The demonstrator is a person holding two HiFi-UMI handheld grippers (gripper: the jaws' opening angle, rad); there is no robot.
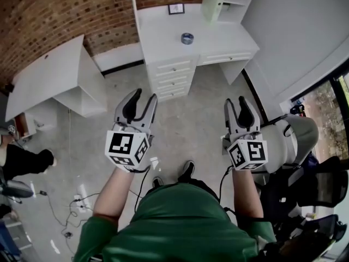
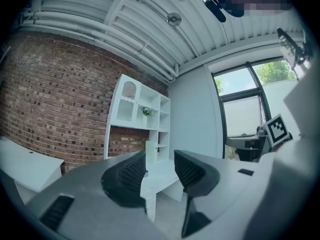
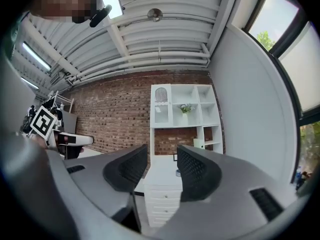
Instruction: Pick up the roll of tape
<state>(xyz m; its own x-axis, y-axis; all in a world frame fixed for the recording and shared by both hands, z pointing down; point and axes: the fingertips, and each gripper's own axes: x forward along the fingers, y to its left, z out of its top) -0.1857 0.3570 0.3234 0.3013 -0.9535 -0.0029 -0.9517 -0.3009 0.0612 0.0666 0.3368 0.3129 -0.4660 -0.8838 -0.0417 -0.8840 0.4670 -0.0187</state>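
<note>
While the tape roll (image 1: 187, 38) lies well ahead, fingers (image 1: 131, 107) of both grippers (image 1: 144, 95) (image 1: 236, 100) stand apart.

White desk (image 1: 158, 34) well ahead of right gripper (image 1: 236, 101), tape (image 1: 187, 38) on top, frame (image 1: 176, 9) beyond it, shelf (image 1: 215, 1) farther right.

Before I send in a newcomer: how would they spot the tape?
Go to the white desk with drawers against the red brick wall. On its top lies a small blue-grey roll of tape, the only round thing there.
</note>
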